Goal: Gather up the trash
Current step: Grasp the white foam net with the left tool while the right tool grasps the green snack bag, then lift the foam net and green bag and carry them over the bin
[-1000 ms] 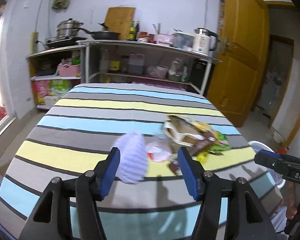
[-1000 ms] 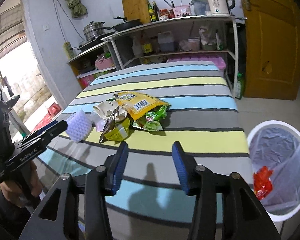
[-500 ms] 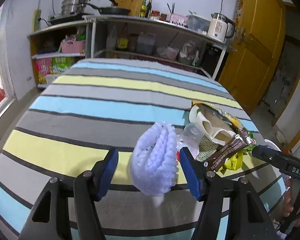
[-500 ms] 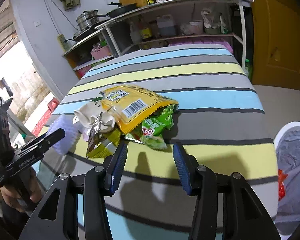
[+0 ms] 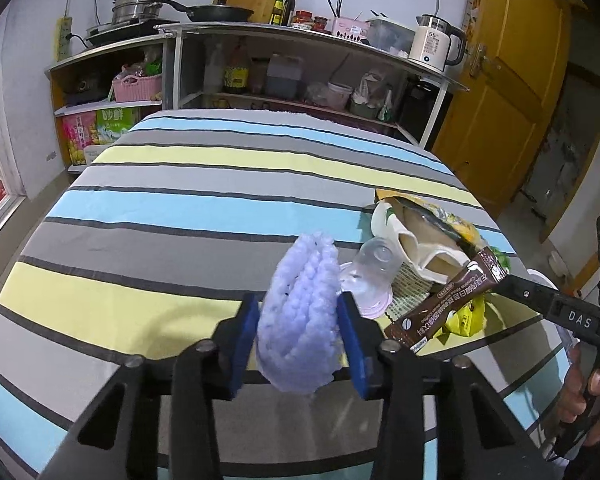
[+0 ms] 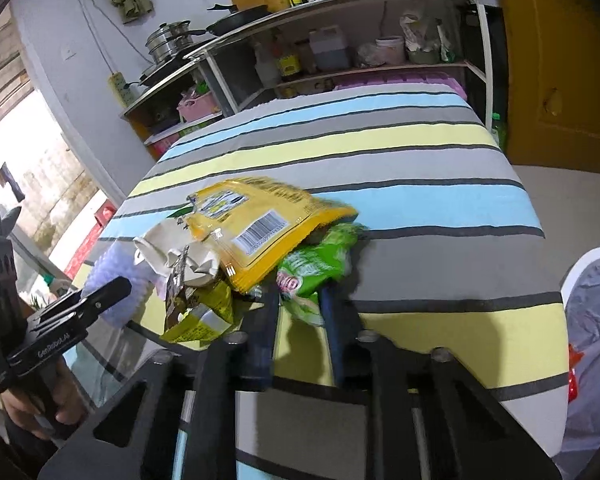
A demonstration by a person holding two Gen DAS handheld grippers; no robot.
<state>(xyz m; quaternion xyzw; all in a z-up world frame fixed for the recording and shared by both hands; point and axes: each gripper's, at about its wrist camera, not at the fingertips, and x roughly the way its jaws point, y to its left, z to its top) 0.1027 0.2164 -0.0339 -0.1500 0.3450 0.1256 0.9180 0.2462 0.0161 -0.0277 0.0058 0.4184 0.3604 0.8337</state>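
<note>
Table (image 5: 188, 184) w/ striped cloth carries the trash pile near its right edge, toward my near-right corner. Bin (image 6: 592, 320) w/ grey liner stands on the floor just off that edge, something red inside. Biggest in the pile: yellow bag (image 6: 256, 220), barcode up, lying on top of the green wrapper (image 6: 312, 268). My right gripper (image 6: 298, 312) has its fingers narrowed round the green wrapper's near end; view's blurred there, so can't tell if the pads actually pinch it. Crumpled cream paper (image 5: 412, 240) sits beside the yellow bag, brown coffee sachet (image 5: 448, 300) leaning over it. Clear plastic cup (image 5: 374, 268) on its side next to that. My left gripper (image 5: 298, 330) is clamped on the purple foam net (image 5: 300, 312), fingers pressing both sides.
</note>
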